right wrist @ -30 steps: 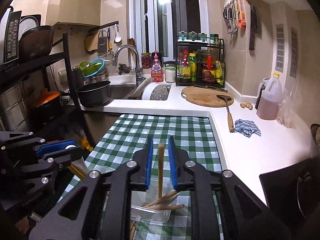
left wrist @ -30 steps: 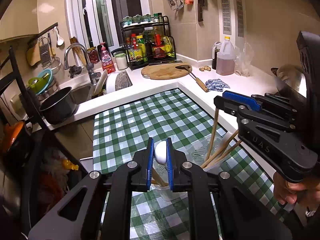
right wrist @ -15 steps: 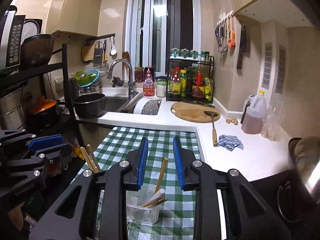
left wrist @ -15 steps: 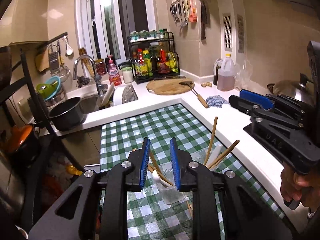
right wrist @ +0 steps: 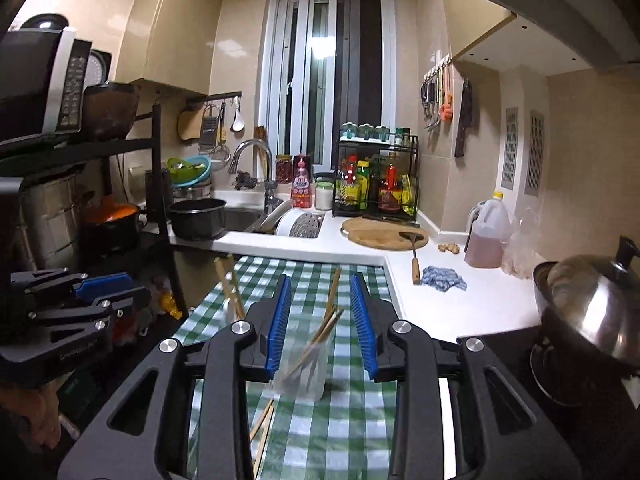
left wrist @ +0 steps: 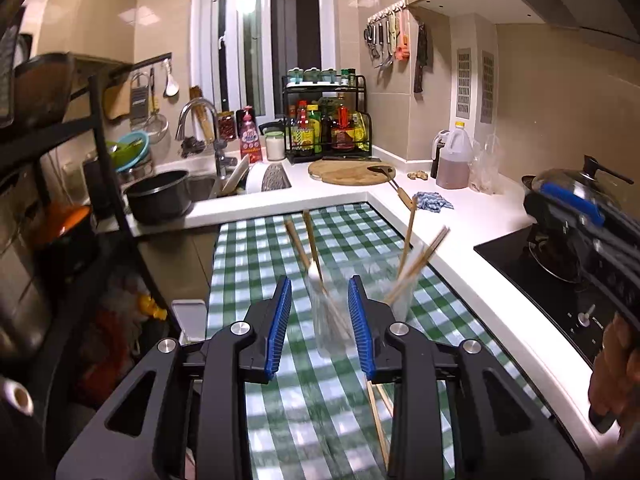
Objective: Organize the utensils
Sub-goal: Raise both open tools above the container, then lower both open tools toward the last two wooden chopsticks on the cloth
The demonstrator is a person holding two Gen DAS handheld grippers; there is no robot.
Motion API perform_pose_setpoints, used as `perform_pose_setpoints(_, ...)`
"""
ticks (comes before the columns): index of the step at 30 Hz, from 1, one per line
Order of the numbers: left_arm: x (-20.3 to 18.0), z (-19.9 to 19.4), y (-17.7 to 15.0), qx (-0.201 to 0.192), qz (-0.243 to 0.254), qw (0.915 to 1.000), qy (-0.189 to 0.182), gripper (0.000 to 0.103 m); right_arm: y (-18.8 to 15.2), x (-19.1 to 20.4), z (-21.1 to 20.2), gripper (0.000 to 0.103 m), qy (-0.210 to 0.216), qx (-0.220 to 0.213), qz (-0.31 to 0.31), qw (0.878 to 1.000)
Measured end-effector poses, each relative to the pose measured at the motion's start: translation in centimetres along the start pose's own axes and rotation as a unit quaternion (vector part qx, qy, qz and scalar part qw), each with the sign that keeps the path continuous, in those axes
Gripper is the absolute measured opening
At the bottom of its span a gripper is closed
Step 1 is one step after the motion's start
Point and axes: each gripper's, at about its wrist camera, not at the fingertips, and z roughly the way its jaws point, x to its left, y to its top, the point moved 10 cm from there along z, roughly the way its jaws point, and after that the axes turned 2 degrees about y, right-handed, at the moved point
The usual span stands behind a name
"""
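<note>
Left gripper (left wrist: pixel 319 324), jaws just opened and empty, faces the left cup (left wrist: pixel 330 320), which holds chopsticks and a white spoon so handles stand upright. Right of that cup, the second cup (right wrist: pixel 304 364) holds more chopsticks; the right gripper (right wrist: pixel 322 324), jaws likewise just opened, holds nothing. Loose chopsticks (right wrist: pixel 262 428) lie before the second cup. The checked cloth (left wrist: pixel 256 252) beyond offers clearance; the hob (left wrist: pixel 560 280) bounds the right.
</note>
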Motion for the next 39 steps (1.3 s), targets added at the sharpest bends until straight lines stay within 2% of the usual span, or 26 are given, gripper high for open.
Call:
perform_pose_setpoints(1, 0.0, -0.3, -0.5, 0.000, -0.004, 1.0000, 0.000, 0.032, -0.7, 0.5, -0.5, 0.033, 0.001, 0.003, -0.003, 1.000)
perform_pose_setpoints(4, 0.1, -1.2, -2.7, -0.001, -0.018, 0.9998, 0.002, 0.046, -3.0, 1.7, -2.0, 0.035, 0.003, 0.009, -0.005, 1.000)
perform_pose_setpoints(8, -0.2, -2.1, -5.0, -0.006, -0.019, 0.9998, 0.004, 0.054, -5.9, 2.2, -3.5, 0.038, -0.010, 0.011, 0.010, 1.000)
perform_pose_setpoints(15, -0.2, -3.5, -8.8, -0.039, -0.025, 0.9985, 0.030, 0.054, -10.1, 1.2, -4.6, 0.038, -0.040, 0.022, 0.031, 0.998)
perform_pose_setpoints(20, 0.0, -3.4, -11.1, -0.040, -0.031, 0.9982, 0.034, 0.054, -13.3, 0.9, -4.5, 0.038, -0.030, 0.054, 0.053, 0.997)
perform_pose_setpoints(23, 0.4, -3.1, -12.1, -0.044, -0.046, 0.9977, 0.024, 0.054, -15.5, 1.3, -4.4, 0.038, -0.018, 0.073, 0.063, 0.995)
perform_pose_setpoints(26, 1.2, -2.4, -13.4, -0.031, -0.067, 0.9971, 0.019, 0.054, -18.4, 2.0, -3.6, 0.037, -0.013, 0.105, 0.057, 0.993)
perform_pose_setpoints(28, 2.2, -1.7, -14.4, -0.014, -0.080, 0.9963, 0.030, 0.054, -19.9, 2.6, -3.2, 0.034, -0.006, 0.120, 0.063, 0.991)
perform_pose_setpoints(31, 3.2, -0.8, -15.4, 0.006, -0.091, 0.9951, 0.039, 0.047, -22.6, 3.6, -2.0, 0.029, 0.010, 0.148, 0.070, 0.986)
perform_pose_setpoints(35, 3.1, -0.1, -16.4, 0.021, -0.090, 0.9952, 0.030, 0.040, -26.0, 5.5, -0.2, 0.029, 0.038, 0.189, 0.085, 0.978)
perform_pose_setpoints(39, 2.5, 0.3, -17.2, 0.028, -0.084, 0.9958, 0.024, 0.040, -28.7, 7.2, 1.1, 0.029, 0.044, 0.218, 0.064, 0.973)
